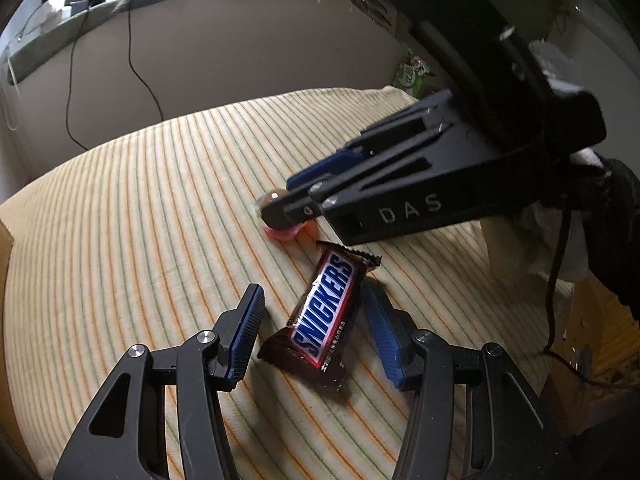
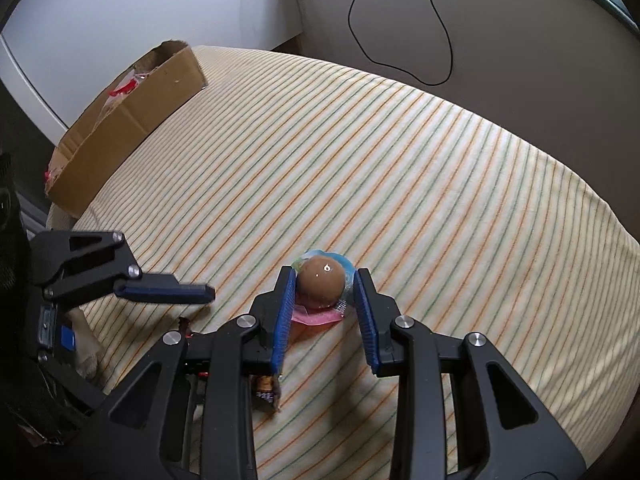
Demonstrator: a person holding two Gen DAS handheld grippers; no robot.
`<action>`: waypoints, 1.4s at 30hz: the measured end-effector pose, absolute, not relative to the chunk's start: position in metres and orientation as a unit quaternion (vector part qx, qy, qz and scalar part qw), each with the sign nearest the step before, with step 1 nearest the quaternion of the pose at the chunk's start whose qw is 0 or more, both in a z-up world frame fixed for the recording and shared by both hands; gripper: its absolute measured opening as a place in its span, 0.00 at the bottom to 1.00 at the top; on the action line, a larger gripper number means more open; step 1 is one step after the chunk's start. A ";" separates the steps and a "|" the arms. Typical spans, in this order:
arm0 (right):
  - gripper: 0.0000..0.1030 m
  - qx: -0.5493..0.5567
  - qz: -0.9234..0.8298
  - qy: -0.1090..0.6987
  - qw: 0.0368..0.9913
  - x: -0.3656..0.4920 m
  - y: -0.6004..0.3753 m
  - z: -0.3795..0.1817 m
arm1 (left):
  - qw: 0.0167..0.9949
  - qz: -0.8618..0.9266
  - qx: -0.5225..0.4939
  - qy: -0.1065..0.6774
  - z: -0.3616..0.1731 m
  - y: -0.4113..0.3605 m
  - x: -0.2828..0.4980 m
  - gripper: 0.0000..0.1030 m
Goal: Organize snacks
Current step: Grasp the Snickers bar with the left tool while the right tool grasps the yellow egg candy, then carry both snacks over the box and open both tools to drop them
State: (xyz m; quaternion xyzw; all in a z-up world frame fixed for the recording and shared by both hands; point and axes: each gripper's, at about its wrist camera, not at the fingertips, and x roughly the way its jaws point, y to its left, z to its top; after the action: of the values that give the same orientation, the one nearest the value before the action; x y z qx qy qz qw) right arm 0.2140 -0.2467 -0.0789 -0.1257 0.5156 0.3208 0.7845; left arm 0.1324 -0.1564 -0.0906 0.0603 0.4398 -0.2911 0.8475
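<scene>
A Snickers bar point(image 1: 324, 320) lies on the striped cloth point(image 1: 140, 200), between the blue pads of my left gripper point(image 1: 313, 290). That gripper is open: its right pad is at the wrapper's edge and its left pad stands clear of it. Just beyond, a small snack cup with a brown dome and a pink and blue rim point(image 2: 322, 280) rests on the cloth. My right gripper point(image 2: 325, 274) is shut on the cup, a pad against each side. In the left wrist view the right gripper point(image 1: 276, 210) comes in from the right and covers most of the cup point(image 1: 286, 234).
An open cardboard box point(image 2: 132, 120) holding red-wrapped snacks sits at the cloth's far left edge. A green snack bag point(image 1: 408, 76) lies at the far edge by the wall. A black cable point(image 2: 436, 32) hangs down the wall. A black sleeve point(image 1: 616, 240) is at the right.
</scene>
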 end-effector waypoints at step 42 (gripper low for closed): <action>0.27 -0.158 0.307 0.439 0.830 0.169 -0.222 -0.018 | 0.907 -0.193 0.017 0.373 -0.031 -0.055 0.073 0.26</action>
State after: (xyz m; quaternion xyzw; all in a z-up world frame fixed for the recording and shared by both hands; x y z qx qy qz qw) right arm 0.1693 -0.2224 -0.0178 -0.1576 0.4387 0.3068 0.8298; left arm 0.0731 -0.0550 -0.0310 0.0174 0.3734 -0.1928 0.9072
